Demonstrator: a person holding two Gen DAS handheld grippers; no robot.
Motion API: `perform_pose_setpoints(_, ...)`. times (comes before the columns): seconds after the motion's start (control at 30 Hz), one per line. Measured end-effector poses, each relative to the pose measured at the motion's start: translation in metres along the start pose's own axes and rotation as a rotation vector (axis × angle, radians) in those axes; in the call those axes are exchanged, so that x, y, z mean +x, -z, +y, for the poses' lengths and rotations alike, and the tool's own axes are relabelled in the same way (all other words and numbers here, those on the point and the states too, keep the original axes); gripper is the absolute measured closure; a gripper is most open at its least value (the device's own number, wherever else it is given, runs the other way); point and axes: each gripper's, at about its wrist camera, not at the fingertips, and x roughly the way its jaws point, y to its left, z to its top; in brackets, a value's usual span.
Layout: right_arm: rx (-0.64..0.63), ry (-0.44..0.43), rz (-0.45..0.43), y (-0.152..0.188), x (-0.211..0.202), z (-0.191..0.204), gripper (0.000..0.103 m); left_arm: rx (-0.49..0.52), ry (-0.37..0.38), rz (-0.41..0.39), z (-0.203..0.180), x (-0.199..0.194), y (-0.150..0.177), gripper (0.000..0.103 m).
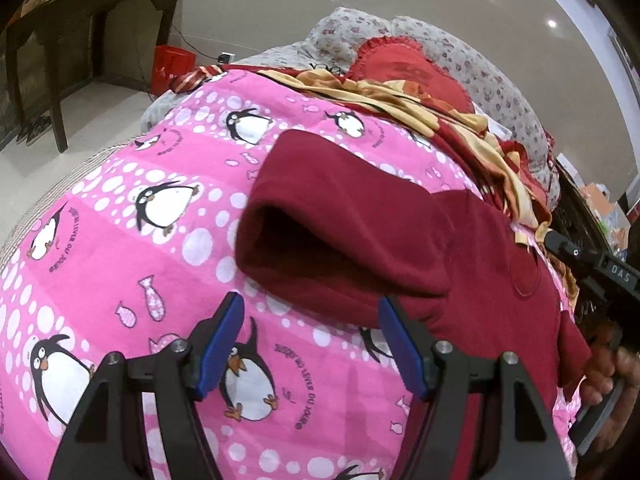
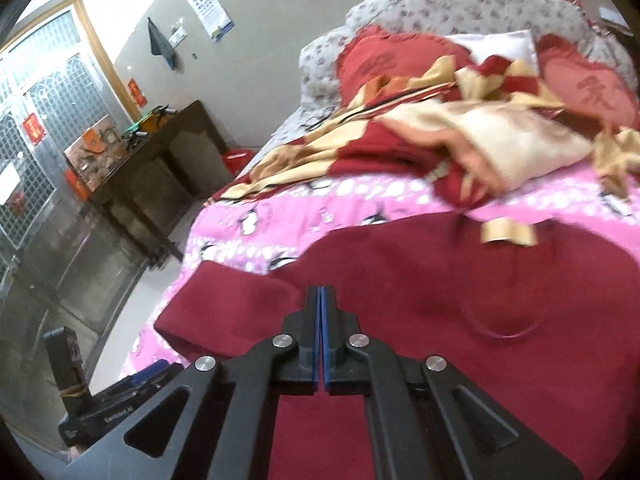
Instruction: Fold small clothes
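Observation:
A dark red garment (image 1: 360,220) lies on the pink penguin sheet (image 1: 120,260), one sleeve folded across it with its cuff opening (image 1: 288,232) facing me. My left gripper (image 1: 311,302) hovers open just short of the garment's near edge, nothing between its blue pads. In the right wrist view, my right gripper (image 2: 321,289) is shut, its pads pressed together at a crease of the garment (image 2: 440,280). The left wrist view shows its black body (image 1: 592,268) at the garment's far right edge, where the cloth looks lifted and hangs down.
A rumpled red-and-gold blanket (image 2: 400,140) and red heart pillows (image 2: 588,88) fill the head of the bed. The bed's left edge drops to the floor beside a dark wooden table (image 2: 160,160) and a red bin (image 1: 172,68). A person's hand (image 1: 612,368) holds the right gripper.

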Motion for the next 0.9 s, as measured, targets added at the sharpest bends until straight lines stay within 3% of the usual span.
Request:
perform_pose_setpoints(0.07, 0.001, -0.023, 0.063, 0.002, 0.01, 0.001, 0.078, -0.002, 0.007, 0.005, -0.002, 0.001, 0.001, 0.03)
perform_pose_setpoints(0.1, 0.01, -0.036, 0.082, 0.005, 0.018, 0.002, 0.073, -0.004, 0.008, 0.006, -0.003, 0.0, 0.002, 0.03)
perform_pose_setpoints(0.17, 0.018, -0.059, 0.101, 0.011, 0.037, 0.011, 0.052, -0.002, 0.008, 0.005, -0.003, -0.001, 0.003, 0.03)
perform_pose_setpoints(0.2, 0.016, -0.063, 0.112, 0.015, 0.045, 0.013, 0.052, 0.001, 0.006, 0.004, -0.003, -0.002, 0.003, 0.03)
perform_pose_setpoints(0.47, -0.041, 0.01, 0.242, 0.028, 0.128, 0.036, 0.052, -0.029, -0.005, 0.013, 0.014, -0.003, 0.007, 0.03)
perform_pose_setpoints(0.53, -0.007, 0.003, 0.225, 0.028, 0.132, 0.033, 0.052, -0.044, -0.006, 0.017, 0.019, -0.003, 0.007, 0.03)
perform_pose_setpoints(0.6, 0.006, -0.021, 0.194, 0.027, 0.126, 0.035, 0.064, -0.053, -0.011, 0.015, 0.022, -0.003, 0.008, 0.03)
perform_pose_setpoints(0.63, 0.002, -0.024, 0.187, 0.026, 0.122, 0.036, 0.08, -0.056, -0.014, 0.014, 0.022, -0.003, 0.008, 0.03)
perform_pose_setpoints(0.8, 0.05, -0.12, 0.084, 0.011, 0.069, 0.027, 0.08, -0.07, -0.015, -0.005, 0.025, -0.008, 0.006, 0.03)
perform_pose_setpoints(0.9, 0.022, -0.125, 0.009, 0.003, 0.028, 0.021, 0.08, -0.071, -0.013, -0.014, 0.023, -0.012, 0.005, 0.03)
